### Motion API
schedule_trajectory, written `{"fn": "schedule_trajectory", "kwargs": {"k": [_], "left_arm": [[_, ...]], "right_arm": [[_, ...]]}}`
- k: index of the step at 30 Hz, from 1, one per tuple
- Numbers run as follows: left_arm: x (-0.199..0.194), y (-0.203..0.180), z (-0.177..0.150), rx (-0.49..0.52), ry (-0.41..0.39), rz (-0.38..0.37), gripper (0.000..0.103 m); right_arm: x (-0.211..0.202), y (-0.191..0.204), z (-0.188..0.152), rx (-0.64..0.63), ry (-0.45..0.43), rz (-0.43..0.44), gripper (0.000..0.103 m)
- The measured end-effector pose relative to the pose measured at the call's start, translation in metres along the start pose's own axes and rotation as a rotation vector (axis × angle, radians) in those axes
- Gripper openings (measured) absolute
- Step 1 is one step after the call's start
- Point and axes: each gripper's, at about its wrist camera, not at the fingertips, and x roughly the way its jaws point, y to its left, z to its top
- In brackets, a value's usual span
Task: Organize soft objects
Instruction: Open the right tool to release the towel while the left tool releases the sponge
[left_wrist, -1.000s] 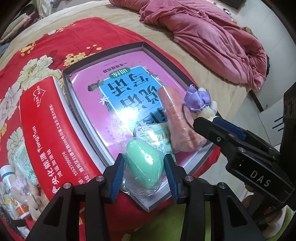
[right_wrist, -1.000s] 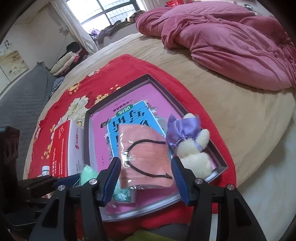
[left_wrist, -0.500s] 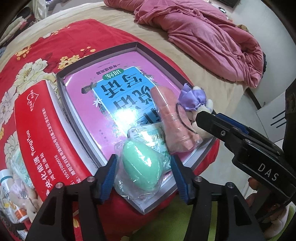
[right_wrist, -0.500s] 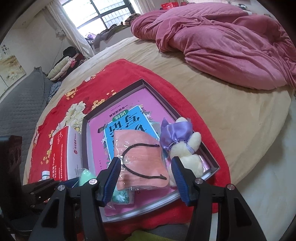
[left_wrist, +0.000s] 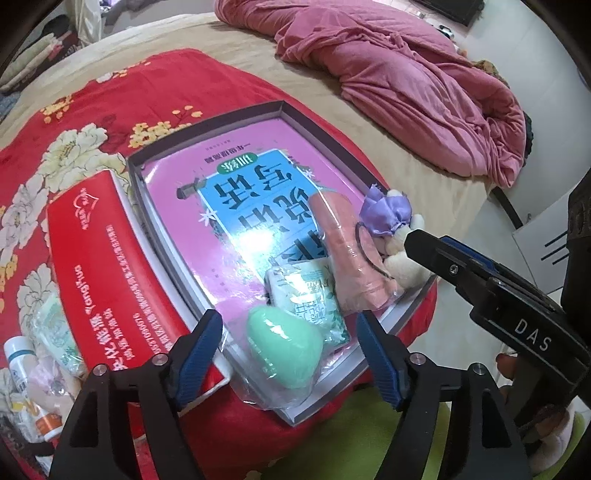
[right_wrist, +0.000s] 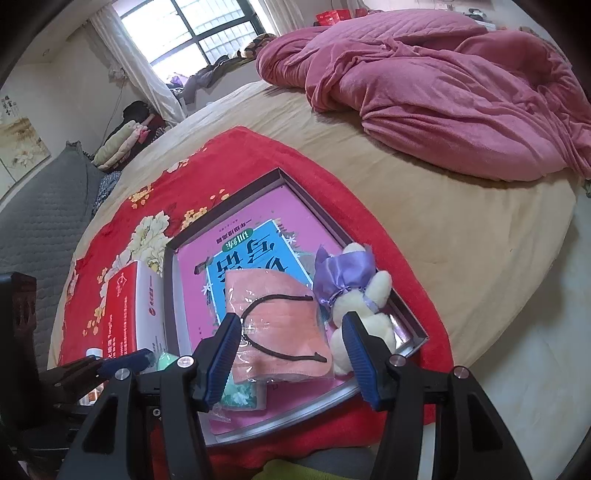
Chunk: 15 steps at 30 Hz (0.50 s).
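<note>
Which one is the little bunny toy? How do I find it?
Look on the red flowery blanket for the flat grey box with a pink book inside. The bunny toy sits in the box's corner, right of the orange bagged cloth. It alone is cream, fluffy, with a purple bow.

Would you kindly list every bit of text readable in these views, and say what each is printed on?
"DAS": black body of the right gripper.
"Yongfuo", roughly: flat red cardboard box; its Chinese lines are unclear.
Large upside-down Chinese characters: pink-and-blue book in the grey tray; not reliably readable.
Pale green packet: blurred.
</note>
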Motion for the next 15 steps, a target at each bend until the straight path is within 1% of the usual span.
{"fn": "schedule_trajectory", "kwargs": {"k": [3, 5, 10, 15], "left_arm": [[-0.005, 0.001, -0.001, 0.001, -0.015, 0.005, 0.076], [-0.007, 0.001, -0.002, 0.001, -0.022, 0.007, 0.076], [-0.018, 0.001, -0.004, 0.013, -0.054, 0.028, 0.077], [-0.033, 0.005, -0.006, -0.003, -0.091, 0.027, 0.078]], "right_arm": [[-0.003, 0.001, 0.001, -0.003, -0.005, -0.005, 0.058], [-0.004, 0.002, 0.002, -0.006, -0.009, -0.01, 0.063], [-0.007, 0.003, 0.004, -0.01, -0.014, -0.024, 0.064], [-0.013, 0.002, 0.005, -0.008, -0.028, -0.04, 0.067]]}}
